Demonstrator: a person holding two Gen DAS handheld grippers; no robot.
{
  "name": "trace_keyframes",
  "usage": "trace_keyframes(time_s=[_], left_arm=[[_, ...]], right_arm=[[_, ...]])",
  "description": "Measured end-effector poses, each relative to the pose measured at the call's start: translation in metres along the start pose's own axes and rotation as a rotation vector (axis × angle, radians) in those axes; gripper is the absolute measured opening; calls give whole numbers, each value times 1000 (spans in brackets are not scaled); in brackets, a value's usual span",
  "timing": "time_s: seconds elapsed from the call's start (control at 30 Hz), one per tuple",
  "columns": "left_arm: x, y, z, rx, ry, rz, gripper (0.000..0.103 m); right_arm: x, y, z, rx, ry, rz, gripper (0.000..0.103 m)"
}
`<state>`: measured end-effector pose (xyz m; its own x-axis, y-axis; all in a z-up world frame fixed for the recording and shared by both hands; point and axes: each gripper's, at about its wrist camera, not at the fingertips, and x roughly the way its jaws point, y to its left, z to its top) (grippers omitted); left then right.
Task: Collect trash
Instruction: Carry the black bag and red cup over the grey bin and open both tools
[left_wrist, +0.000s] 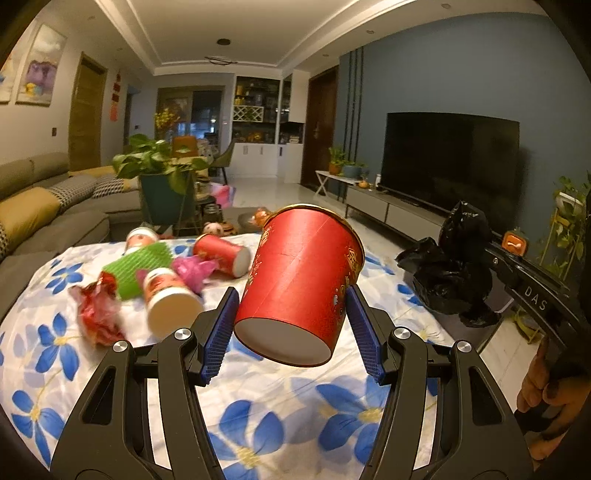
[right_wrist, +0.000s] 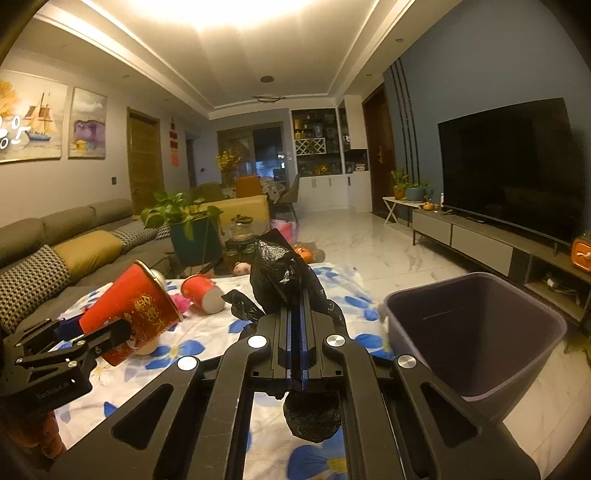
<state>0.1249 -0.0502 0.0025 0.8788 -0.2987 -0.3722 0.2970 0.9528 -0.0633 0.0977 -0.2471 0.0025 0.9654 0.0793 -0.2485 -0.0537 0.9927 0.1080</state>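
My left gripper is shut on a red paper cup with gold print, its blue pads pressing on both sides. The cup hangs tilted above the flowered cloth, base toward the camera. The right wrist view has this cup and the left gripper at the left. My right gripper is shut on a crumpled black trash bag, which bulges past the tips and hangs below the fingers. In the left wrist view the bag and the right gripper are at the right, held by a hand.
On the cloth lie a second red cup, a white-based cup, green foam netting, a pink wrapper and a red wrapper. A grey bin stands open at the right. A sofa, a potted plant and a TV stand surround the area.
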Motion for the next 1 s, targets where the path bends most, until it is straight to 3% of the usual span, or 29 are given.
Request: trace_keyframes(time_s=[0.53, 0.77, 1.0], left_arm=[[41, -76, 24, 73, -20, -138, 58], [68, -122, 41, 94, -48, -230, 58], [104, -157, 50, 86, -54, -289, 58]], right_arm=[[-16, -65, 18, 46, -68, -166, 4], [-20, -112, 28, 78, -108, -288, 4], [-15, -144, 28, 113, -107, -344, 4]])
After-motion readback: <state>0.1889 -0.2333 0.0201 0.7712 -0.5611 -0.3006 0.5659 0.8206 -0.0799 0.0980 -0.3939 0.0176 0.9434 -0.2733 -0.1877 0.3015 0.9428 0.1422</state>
